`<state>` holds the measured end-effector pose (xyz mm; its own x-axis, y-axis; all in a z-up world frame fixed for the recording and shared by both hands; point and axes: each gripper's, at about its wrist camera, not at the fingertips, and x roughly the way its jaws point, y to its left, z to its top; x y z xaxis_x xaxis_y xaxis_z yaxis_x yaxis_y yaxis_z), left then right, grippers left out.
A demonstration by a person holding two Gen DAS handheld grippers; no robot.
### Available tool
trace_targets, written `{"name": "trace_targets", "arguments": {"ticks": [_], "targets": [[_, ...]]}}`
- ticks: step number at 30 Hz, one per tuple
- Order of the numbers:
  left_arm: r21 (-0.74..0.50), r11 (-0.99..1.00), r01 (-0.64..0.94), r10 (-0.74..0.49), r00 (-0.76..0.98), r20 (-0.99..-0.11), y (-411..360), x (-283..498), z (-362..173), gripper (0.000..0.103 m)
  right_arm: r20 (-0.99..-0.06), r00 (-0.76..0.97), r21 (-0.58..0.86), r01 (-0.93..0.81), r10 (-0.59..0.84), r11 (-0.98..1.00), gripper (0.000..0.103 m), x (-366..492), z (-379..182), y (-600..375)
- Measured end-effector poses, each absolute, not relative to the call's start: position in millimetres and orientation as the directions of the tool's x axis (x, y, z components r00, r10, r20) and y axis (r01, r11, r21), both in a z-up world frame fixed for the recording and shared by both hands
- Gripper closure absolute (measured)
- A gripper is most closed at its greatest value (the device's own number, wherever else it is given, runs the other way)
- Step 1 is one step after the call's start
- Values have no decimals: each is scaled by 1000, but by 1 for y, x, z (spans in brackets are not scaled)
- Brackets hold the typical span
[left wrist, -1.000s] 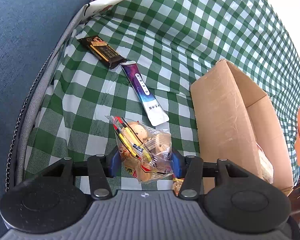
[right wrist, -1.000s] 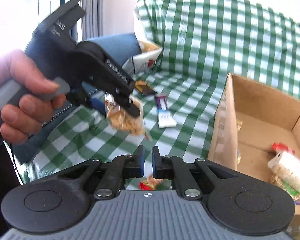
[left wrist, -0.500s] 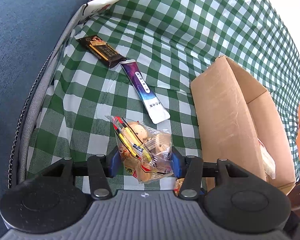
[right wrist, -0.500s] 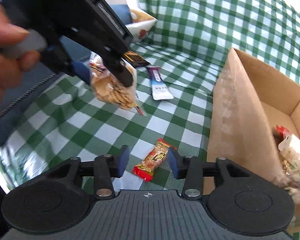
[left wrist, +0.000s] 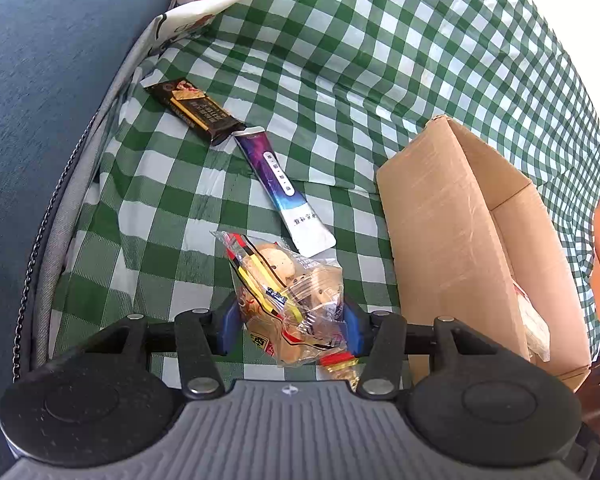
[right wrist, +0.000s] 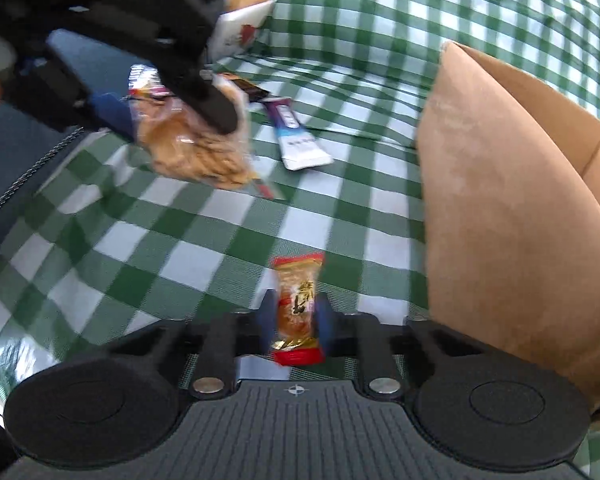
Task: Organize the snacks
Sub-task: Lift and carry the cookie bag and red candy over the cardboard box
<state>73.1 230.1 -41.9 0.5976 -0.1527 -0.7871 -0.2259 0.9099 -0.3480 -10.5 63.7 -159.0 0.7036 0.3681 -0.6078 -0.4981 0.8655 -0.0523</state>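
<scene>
My left gripper is shut on a clear bag of round biscuits and holds it above the green checked cloth. The right wrist view shows that bag hanging from the left gripper at upper left. My right gripper is closed around a small red and gold snack packet on the cloth, next to the open cardboard box. The box stands to the right and holds some packets.
A dark chocolate bar and a purple and white sachet lie on the cloth beyond the bag. A cream snack bag leans at the back. A blue cushion borders the left side.
My right gripper opened, dropped toward the cloth and closed around the red and gold packet. My left gripper kept hold of the biscuit bag with little movement.
</scene>
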Motion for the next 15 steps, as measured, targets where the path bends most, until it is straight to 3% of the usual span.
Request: {"name": "trace_targets", "arguments": {"ticks": [8, 15], "targets": [[-331, 912, -244, -102, 646, -756, 228, 66, -30, 48, -484, 755, -52, -530, 442, 847, 85, -33, -118, 51], [-342, 907, -245, -65, 722, -689, 226, 55, -7, 48, -288, 808, 5, -535, 513, 845, 85, -43, -41, 6]]}}
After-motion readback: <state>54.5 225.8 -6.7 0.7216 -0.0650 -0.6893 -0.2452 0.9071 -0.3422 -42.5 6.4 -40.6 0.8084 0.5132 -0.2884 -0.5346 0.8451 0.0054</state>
